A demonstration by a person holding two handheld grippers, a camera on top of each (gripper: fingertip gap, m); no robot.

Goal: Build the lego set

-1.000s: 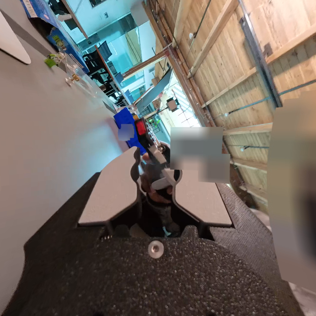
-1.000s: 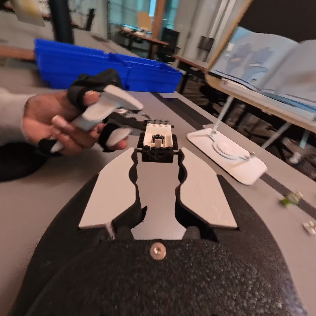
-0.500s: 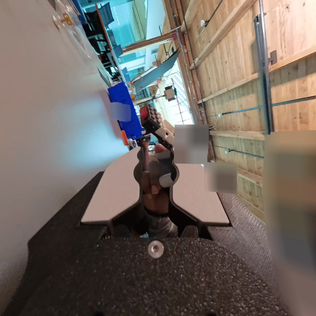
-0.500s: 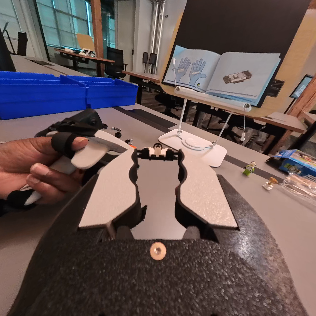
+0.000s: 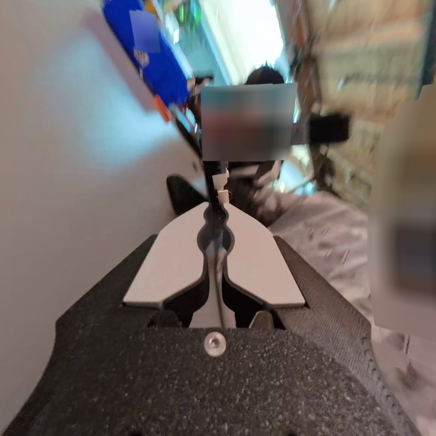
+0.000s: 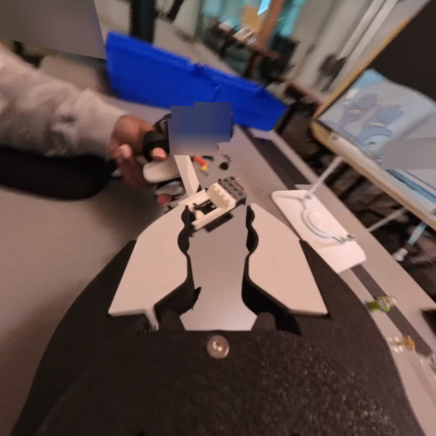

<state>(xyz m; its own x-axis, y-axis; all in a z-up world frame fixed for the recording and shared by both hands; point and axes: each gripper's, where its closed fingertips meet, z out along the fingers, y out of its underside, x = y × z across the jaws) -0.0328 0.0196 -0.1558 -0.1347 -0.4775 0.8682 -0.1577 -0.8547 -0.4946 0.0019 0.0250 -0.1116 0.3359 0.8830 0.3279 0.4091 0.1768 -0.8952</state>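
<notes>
White and black plastic bricks make up the small lego build [image 6: 212, 207] at the centre of the right wrist frame, tilted, with a grey studded plate at its far end. My left claw [image 5: 215, 207], seen in its own view at the middle of the frame, is clenched on the build's thin black edge, its two pale grey fingers [image 5: 174, 257] nearly meeting at the tips; the same claw shows in the right wrist view as a white finger [image 6: 188, 174] reaching down to the build from the upper middle, held by my left hand [image 6: 132, 151] in a pale sleeve at the left. My right claw [image 6: 215, 212] is spread wide at the centre of its frame. Its left fingertip lies against the near corner of the build (whether it truly touches, motion blur hides), while its right fingertip stands apart from it.

Beneath them runs the grey tabletop [image 6: 59, 236]. Blue plastic bins [image 6: 179, 80] stand along its far side at upper centre. A white book stand base [image 6: 316, 226] sits at centre right, carrying an open instruction booklet [image 6: 377, 108] at the upper right. Small loose pieces [image 6: 203, 162] lie scattered just beyond the build, and a tiny green-and-white figure [image 6: 379, 304] lies at the right edge. Both frames are heavily blurred.
</notes>
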